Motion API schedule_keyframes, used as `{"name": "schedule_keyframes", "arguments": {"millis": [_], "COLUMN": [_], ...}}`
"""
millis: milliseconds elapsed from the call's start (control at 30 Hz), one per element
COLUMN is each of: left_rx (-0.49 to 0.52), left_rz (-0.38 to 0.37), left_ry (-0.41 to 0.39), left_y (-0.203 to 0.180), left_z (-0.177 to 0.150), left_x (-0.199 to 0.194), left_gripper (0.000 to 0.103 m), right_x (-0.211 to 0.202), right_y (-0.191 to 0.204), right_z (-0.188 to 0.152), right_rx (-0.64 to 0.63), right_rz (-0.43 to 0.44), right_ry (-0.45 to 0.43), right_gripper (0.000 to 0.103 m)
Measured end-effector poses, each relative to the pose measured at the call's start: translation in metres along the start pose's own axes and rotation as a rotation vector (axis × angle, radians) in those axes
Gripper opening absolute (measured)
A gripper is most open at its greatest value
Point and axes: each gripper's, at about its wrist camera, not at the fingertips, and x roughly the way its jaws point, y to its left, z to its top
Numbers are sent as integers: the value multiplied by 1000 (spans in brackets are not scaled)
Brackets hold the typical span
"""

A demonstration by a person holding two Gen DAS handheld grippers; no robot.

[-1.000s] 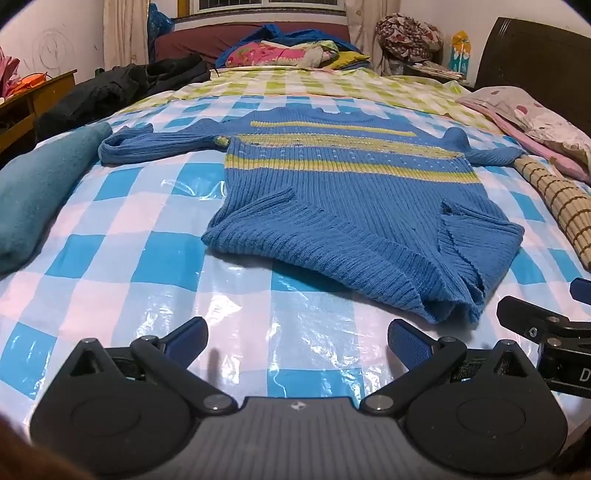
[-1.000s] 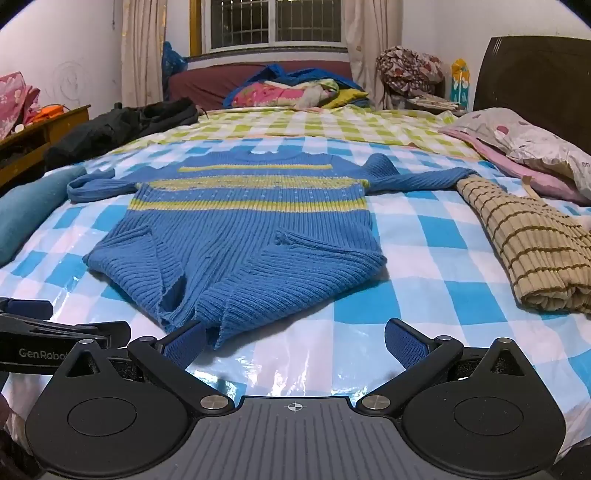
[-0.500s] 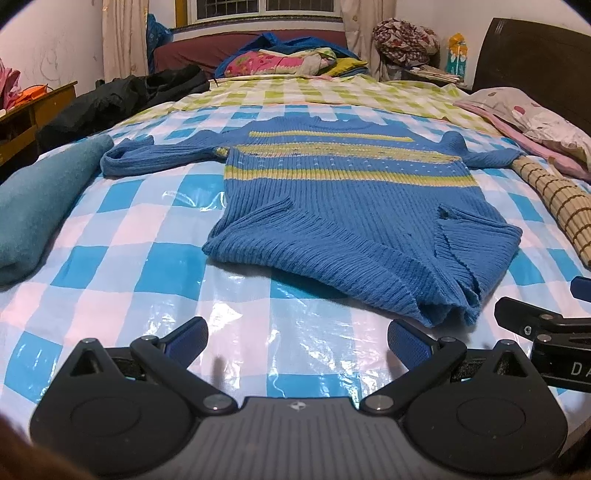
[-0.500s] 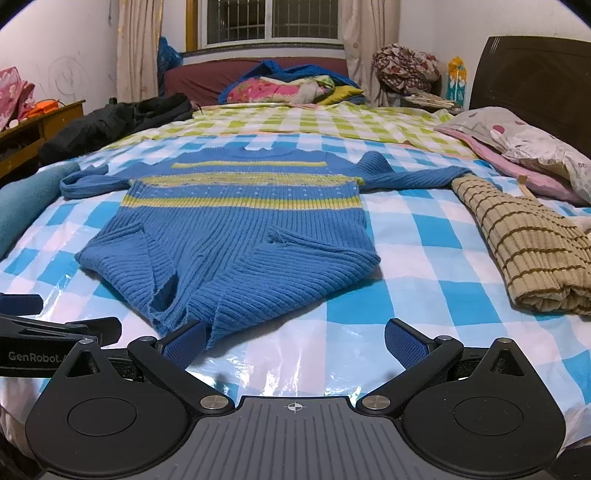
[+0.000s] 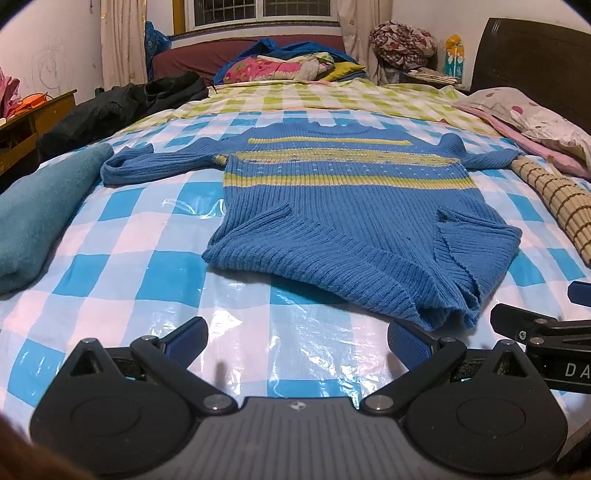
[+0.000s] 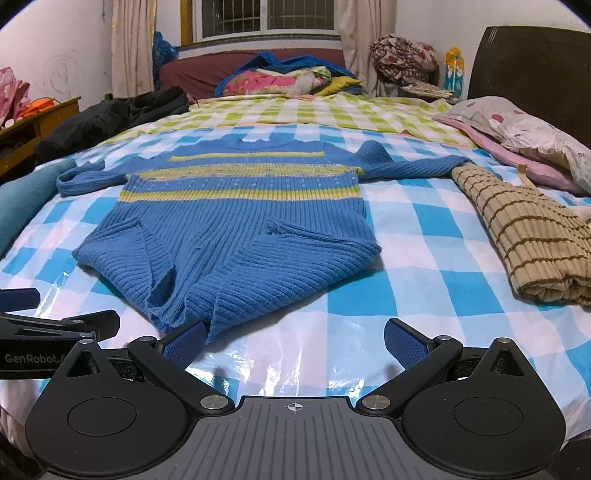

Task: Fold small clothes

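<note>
A bedroom with a barred window [image 6: 266,18] and pale curtains fills the background, a dark headboard [image 5: 535,62] at the right and a heap of bright bedding [image 6: 284,79] at the far end. The bed [image 5: 140,280] takes up most of both views, covered near the cameras by a glossy blue-and-white checked sheet and farther off by a green-and-white checked one.

The blue ribbed sweater [image 5: 332,206] lies flat near the middle of the blue checks, neckline toward the window, with yellow-green bands across the chest. Its sleeves stretch out to either side; the left one ends in a doubled-over cuff. Both bottom corners of the hem are turned up over the body, so the near edge comes to a rumpled point.

A teal folded cloth [image 5: 40,206] rests at the left edge of the bed, a dark jacket [image 5: 110,107] beyond it. At the right lies a folded tan striped garment [image 6: 532,236], touching the sweater's right cuff, with a pink-dotted pillow [image 6: 524,129] behind.

The left gripper [image 5: 297,338] hovers low over bare sheet just short of the hem, fingers spread wide and empty. The right gripper [image 6: 293,334] is equally wide and empty; its left blue pad [image 6: 184,339] sits right at the hem's point, contact unclear.
</note>
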Motion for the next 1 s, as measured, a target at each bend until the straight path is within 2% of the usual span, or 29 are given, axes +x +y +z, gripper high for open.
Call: {"name": "schedule_keyframes", "arguments": {"millis": [533, 1000], "left_rx": [11, 8], "left_rz": [-3, -4], "left_ry": [-4, -8], "left_y": [0, 9], "left_z": [2, 12], "left_x": [2, 8], "left_gripper": [103, 103], "right_x": [2, 6], "right_y": [2, 6], "right_z": [2, 10], "right_rx": [-12, -28], "right_rz": [7, 23], "right_ry": [6, 10], "right_gripper": [101, 95]}}
